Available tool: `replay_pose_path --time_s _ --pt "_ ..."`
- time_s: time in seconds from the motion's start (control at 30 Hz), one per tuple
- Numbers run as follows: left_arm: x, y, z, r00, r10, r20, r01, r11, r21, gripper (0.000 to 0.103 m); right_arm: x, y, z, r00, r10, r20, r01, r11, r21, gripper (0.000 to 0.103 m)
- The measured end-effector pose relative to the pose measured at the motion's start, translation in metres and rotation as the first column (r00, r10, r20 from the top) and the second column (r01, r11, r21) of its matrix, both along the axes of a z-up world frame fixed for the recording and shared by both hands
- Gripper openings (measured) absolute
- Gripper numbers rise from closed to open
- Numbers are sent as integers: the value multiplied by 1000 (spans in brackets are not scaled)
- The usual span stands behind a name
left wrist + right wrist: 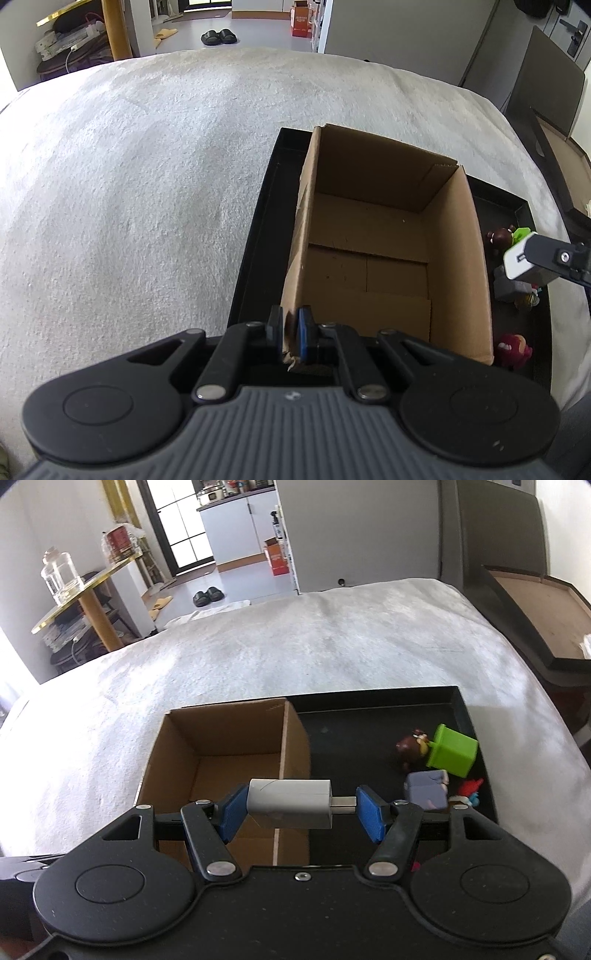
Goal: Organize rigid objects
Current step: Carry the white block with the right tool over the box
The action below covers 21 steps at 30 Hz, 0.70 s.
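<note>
An open, empty cardboard box [373, 236] stands at the left end of a black tray [258, 229] on a white cloth-covered table. My left gripper [291, 325] is shut on the box's near left wall. My right gripper [301, 806] is shut on a white USB charger plug [290, 803], held endwise between the blue pads over the box's right wall [293, 738]; the charger also shows in the left wrist view [519, 260]. Small toys lie in the tray's right part: a green cube [452, 751], a brown figure [412, 749], a grey-purple block [426, 788], a red figure [513, 350].
The white cloth [295, 646] spreads wide beyond the tray. A dark wooden tray or frame [543, 616] sits off the table's right edge. A round gold-rimmed side table [85, 590] with a glass jar stands at far left. Slippers lie on the floor beyond.
</note>
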<state>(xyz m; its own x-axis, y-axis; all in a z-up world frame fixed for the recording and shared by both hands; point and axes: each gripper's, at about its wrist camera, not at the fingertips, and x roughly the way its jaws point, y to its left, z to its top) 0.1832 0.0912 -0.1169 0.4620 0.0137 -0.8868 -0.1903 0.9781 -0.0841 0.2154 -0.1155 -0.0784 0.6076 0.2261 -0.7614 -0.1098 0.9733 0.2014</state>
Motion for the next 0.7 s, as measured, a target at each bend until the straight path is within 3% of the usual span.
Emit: replay_pose_path --time_s 0.7 --pt "4 16 -4 999 32 24 -30 995 -96 7 23 74 3 983 180 -22 -181 983 -25 62"
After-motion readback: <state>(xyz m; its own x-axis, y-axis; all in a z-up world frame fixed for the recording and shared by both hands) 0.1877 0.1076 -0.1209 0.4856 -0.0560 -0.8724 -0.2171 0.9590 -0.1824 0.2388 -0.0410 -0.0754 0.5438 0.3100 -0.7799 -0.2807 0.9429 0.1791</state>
